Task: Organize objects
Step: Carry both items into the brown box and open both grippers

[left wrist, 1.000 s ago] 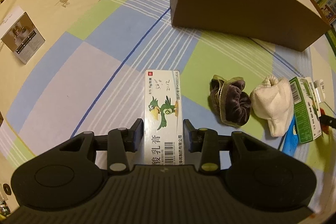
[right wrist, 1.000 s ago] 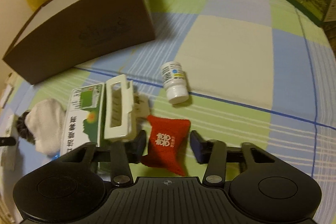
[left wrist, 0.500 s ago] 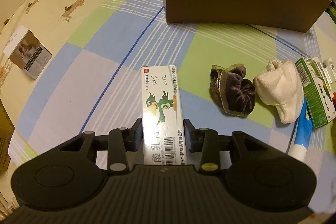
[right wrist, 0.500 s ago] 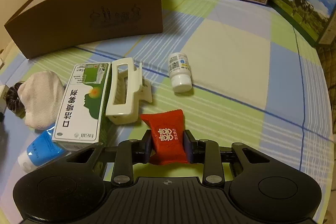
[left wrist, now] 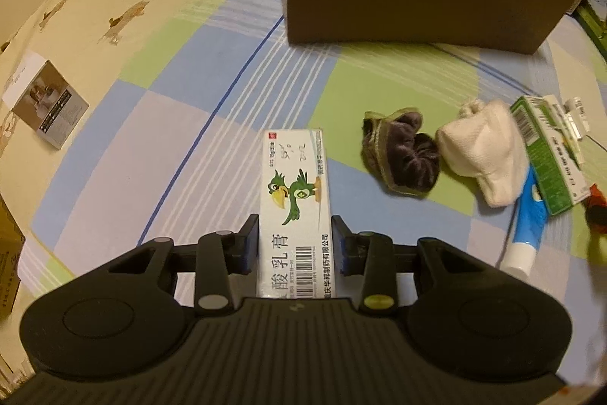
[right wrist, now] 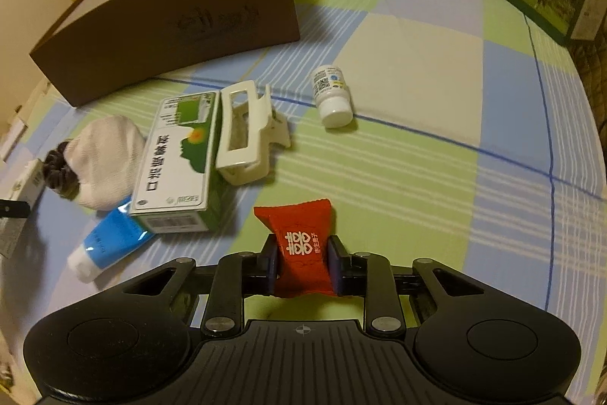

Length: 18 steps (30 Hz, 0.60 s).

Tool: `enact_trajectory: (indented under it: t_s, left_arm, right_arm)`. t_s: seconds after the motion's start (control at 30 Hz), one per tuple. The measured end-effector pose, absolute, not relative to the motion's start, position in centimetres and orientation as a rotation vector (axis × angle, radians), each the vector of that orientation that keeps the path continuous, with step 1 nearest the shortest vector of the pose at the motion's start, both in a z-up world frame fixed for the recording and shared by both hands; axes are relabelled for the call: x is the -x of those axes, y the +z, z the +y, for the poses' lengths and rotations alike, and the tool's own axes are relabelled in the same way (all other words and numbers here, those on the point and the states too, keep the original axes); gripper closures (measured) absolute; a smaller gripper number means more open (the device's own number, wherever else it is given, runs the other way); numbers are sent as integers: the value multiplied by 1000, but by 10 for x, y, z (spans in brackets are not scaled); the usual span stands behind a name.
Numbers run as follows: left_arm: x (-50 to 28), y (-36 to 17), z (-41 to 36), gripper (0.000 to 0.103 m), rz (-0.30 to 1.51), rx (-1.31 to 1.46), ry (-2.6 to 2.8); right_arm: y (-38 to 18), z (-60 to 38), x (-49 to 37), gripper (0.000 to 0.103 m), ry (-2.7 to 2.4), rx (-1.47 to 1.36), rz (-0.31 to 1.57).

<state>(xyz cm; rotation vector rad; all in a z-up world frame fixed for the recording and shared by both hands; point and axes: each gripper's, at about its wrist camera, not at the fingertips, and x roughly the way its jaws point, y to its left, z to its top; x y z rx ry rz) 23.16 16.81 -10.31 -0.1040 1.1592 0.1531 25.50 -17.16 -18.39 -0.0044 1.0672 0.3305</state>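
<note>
Your left gripper (left wrist: 295, 242) is clamped on the ointment box (left wrist: 294, 200), held above the checked sheet (left wrist: 159, 124). Your right gripper (right wrist: 302, 262) squeezes the red pouch (right wrist: 299, 245), near the green box (right wrist: 176, 158) and hair clip (right wrist: 246, 131).

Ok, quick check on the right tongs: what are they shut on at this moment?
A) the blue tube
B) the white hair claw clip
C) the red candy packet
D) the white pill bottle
C: in the right wrist view the right tongs pinch the red candy packet from both sides, while the pill bottle, claw clip and blue tube lie untouched on the bedsheet.
</note>
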Motion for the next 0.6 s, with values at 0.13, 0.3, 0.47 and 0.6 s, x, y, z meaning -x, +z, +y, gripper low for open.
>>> enact_trajectory:
  t_s: [0.13,0.3,0.47,0.6]
  left_arm:
    - [-228,-86,165,70,1130,97,120]
    - [-230,-63,160,70,1087,89,71]
    - [-238,-38,156,70,1027,81,18]
    - [-248,-21,156,70,981,84,-17]
  right_arm:
    - [-174,-174,-247,80,328,-34,1051]
    - [-154,-174,-243,80,328,-78,1006]
    - [-134,-166,-245,80,338,-99,964]
    - [-119,-152,-252,80,361,-113,930]
